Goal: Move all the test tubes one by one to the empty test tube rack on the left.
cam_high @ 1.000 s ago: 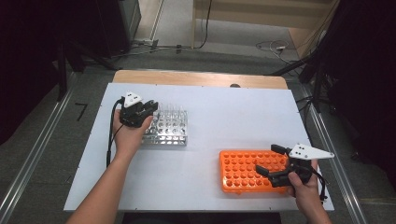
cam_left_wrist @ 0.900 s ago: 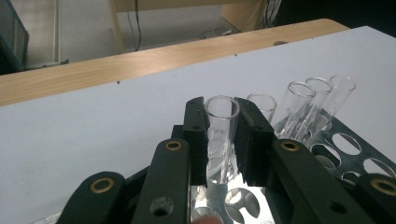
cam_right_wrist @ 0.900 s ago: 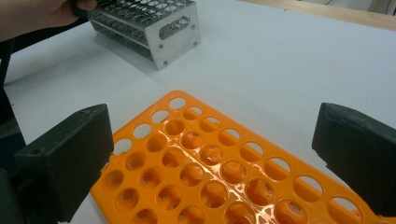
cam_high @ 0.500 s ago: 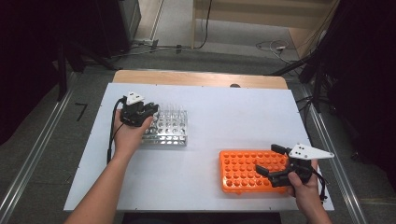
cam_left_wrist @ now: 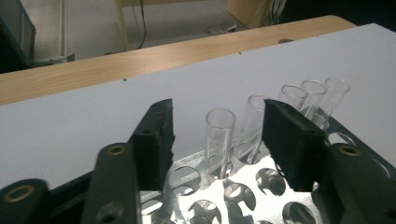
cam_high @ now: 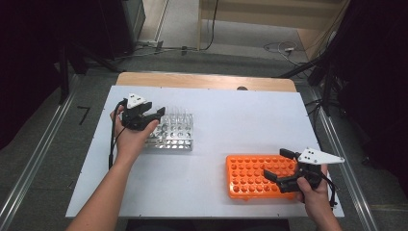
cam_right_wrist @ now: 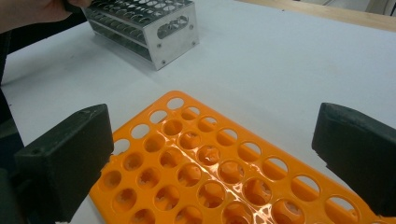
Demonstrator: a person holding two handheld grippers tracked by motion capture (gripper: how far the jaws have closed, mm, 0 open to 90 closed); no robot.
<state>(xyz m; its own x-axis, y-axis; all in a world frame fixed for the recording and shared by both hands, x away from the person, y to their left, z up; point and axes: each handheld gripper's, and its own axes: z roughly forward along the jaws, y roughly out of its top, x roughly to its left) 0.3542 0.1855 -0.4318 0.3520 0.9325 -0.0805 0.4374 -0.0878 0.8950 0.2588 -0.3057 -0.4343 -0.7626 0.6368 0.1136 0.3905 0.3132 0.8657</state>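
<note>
Upright, mouth up, a glass tube (cam_left_wrist: 219, 135) stands in the metal rack (cam_left_wrist: 243, 186) between the left gripper (cam_left_wrist: 217, 140)'s just-opened jaws, untouched.

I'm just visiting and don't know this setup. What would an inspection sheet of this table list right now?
Surface: white table top, with a wooden strip along its far edge.
Job's things: metal rack holding clear glass tubes along its far side; orange rack with its holes empty.
Clutter: nothing seen.
Grippers: left gripper over the metal rack, its jaws have just been opening and stand either side of one tube without pressing it; right gripper open, at the orange rack's right end.
Cables: a black one trails from each gripper; more lie on the floor beyond the table.
Surroundings: dark equipment at both sides, wooden furniture at the back.
</note>
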